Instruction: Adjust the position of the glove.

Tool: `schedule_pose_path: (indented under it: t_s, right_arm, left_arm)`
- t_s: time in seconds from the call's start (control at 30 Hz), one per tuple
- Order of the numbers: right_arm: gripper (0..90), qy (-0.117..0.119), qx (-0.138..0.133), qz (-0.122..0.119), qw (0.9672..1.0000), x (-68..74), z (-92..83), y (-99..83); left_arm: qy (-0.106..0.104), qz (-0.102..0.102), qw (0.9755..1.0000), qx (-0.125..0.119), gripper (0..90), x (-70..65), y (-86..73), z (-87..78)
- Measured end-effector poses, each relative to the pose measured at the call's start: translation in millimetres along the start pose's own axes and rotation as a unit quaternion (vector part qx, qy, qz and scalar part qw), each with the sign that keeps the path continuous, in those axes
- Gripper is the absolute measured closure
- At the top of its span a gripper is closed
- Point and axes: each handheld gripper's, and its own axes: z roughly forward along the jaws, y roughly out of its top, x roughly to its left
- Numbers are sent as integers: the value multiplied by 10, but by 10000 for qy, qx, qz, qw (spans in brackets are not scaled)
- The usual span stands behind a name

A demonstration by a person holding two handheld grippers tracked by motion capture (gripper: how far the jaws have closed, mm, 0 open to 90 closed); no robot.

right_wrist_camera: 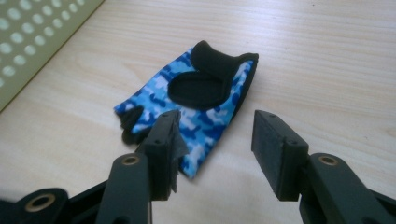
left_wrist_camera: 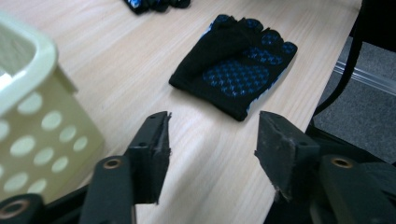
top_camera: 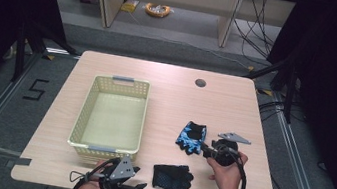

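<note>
Two fingerless gloves lie flat on the wooden table point(top_camera: 170, 100). The blue camouflage glove point(top_camera: 191, 137) point(right_wrist_camera: 201, 100) is right of centre, back side up. My right gripper point(top_camera: 202, 148) point(right_wrist_camera: 217, 135) hovers just at its near right edge, open, with nothing pinched between the pads. Near the front edge lies the black glove point(top_camera: 172, 178) point(left_wrist_camera: 236, 65), its blue-dotted palm up. My left gripper point(top_camera: 140, 187) point(left_wrist_camera: 212, 135) is to that glove's left at the front edge, open and empty, pointing toward it. A strip of the blue glove point(left_wrist_camera: 154, 4) shows at the top of the left gripper view.
A pale yellow perforated basket point(top_camera: 84, 112) point(left_wrist_camera: 28, 130) point(right_wrist_camera: 28, 42) stands empty on the left half of the table, close beside my left gripper. A round cable hole point(top_camera: 200, 83) sits at the back. The table's front edge is right under both hands.
</note>
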Motion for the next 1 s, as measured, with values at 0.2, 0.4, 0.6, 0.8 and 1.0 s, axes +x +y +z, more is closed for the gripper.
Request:
schedule_pose_path:
  t_s: [0.2, 0.4, 0.6, 0.8, 1.0]
  right_arm:
    - [513, -111, 3, 182, 9998, -4, 218, 94]
    - [508, -308, 48, 345, 9989, -7, 406, 152]
    - [510, -345, 161, 506, 9980, -40, 457, 148]
    - [522, -404, 156, 560, 9975, -27, 506, 155]
    - [595, -389, 300, 353, 9982, -8, 582, 147]
  left_arm:
    - [-51, -153, 9998, 89, 342, 38, -80, -63]
    - [-22, -341, 9992, 224, 327, 70, -197, -123]
    - [-14, -283, 9994, 222, 326, 95, -244, -160]
    - [-19, -297, 9991, 311, 325, 86, -251, -148]
    - [-62, -262, 9992, 288, 326, 76, -252, -141]
